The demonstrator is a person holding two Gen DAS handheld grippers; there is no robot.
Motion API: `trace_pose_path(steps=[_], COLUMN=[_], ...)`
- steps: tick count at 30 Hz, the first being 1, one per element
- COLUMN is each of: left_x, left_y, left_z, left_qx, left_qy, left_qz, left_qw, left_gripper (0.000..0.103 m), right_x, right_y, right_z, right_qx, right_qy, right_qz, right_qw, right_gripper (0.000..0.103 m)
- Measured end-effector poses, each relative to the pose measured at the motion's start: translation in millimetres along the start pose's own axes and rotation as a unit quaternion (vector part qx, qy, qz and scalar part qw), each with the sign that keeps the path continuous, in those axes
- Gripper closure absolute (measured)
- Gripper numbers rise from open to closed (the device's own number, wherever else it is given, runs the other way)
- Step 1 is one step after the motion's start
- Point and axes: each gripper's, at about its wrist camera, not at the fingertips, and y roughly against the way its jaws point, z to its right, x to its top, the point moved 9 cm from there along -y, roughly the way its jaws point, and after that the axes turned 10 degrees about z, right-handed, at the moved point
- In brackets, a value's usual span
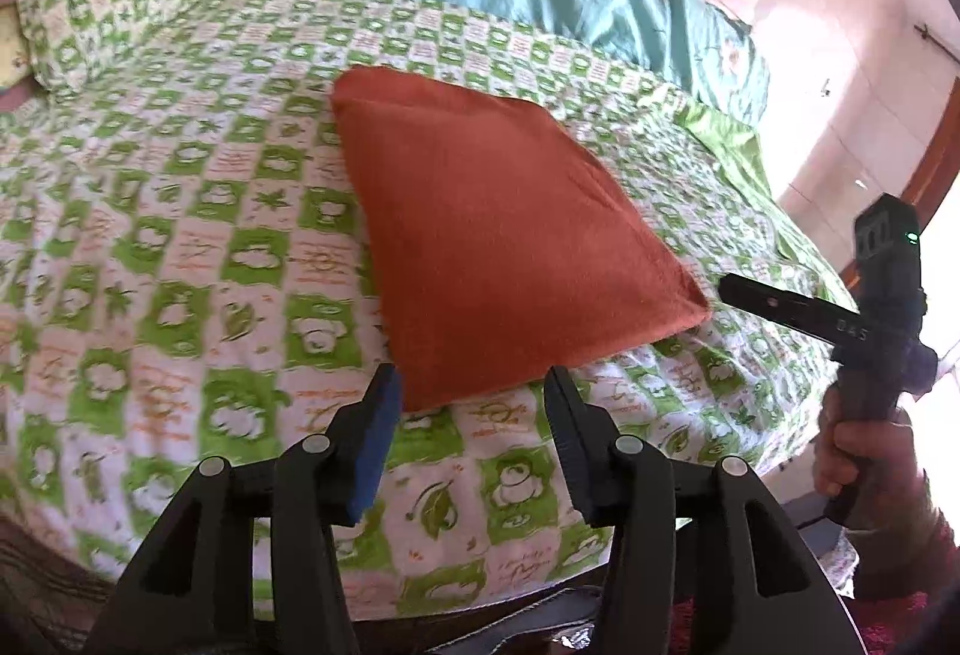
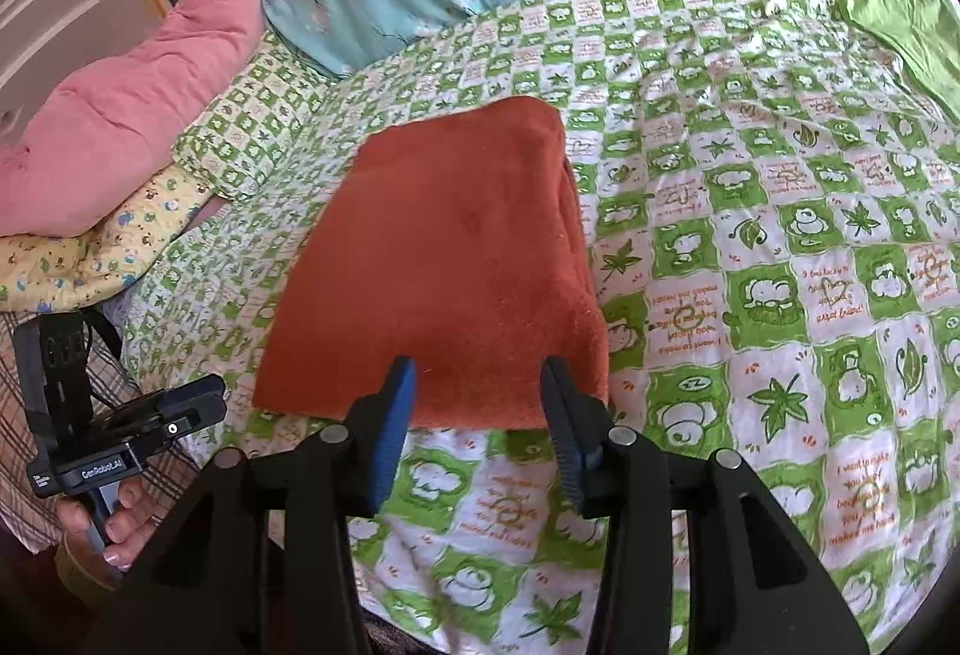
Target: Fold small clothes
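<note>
You have one folded rust-red cloth (image 1: 504, 241) at frame centre on the green-checked bedsheet (image 1: 180, 259); your left gripper (image 1: 474, 391) and right gripper (image 2: 477, 385) both stand half open, holding nothing.

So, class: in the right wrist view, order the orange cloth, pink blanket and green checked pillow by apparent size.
1. Orange cloth, though nearest the camera.
2. Pink blanket.
3. Green checked pillow.

Folded rust-red cloth (image 1: 504, 235) lies just beyond the 2 parted, seemingly empty left gripper (image 1: 474, 385) fingers
</note>
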Motion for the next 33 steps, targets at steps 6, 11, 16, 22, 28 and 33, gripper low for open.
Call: trace_pose_path(steps=[6, 11, 16, 22, 28, 33], left_x=[-9, -19, -25, -26, -28, -22], left_y=[10, 18, 25, 32, 30, 32], left_z=[-8, -9, -10, -14, -15, -8], left_qx=[0.027, 0.044, 0.056, 0.072, 0.080, 0.088], left_qy=[0.009, 0.007, 0.014, 0.015, 0.024, 0.005], left_qz=[0.006, 0.014, 0.015, 0.022, 0.018, 0.022], left_qw=[0.9996, 0.9989, 0.9982, 0.9970, 0.9963, 0.9959], left_gripper=[0.043, 0.037, 0.032, 0.021, 0.021, 0.021], right_x=[-12, -22, -23, -28, -31, -33], right_y=[10, 15, 21, 23, 23, 24], right_z=[-18, -28, -32, -38, -42, -41], right_qx=[0.008, 0.011, 0.014, 0.021, 0.024, 0.024], right_qy=[0.016, 0.036, 0.041, 0.050, 0.061, 0.062], right_qz=[0.004, 0.003, 0.009, 0.009, 0.008, 0.007], right_qw=[1.000, 0.999, 0.999, 0.998, 0.998, 0.998], right_gripper=[0.043, 0.036, 0.027, 0.023, 0.019, 0.017])
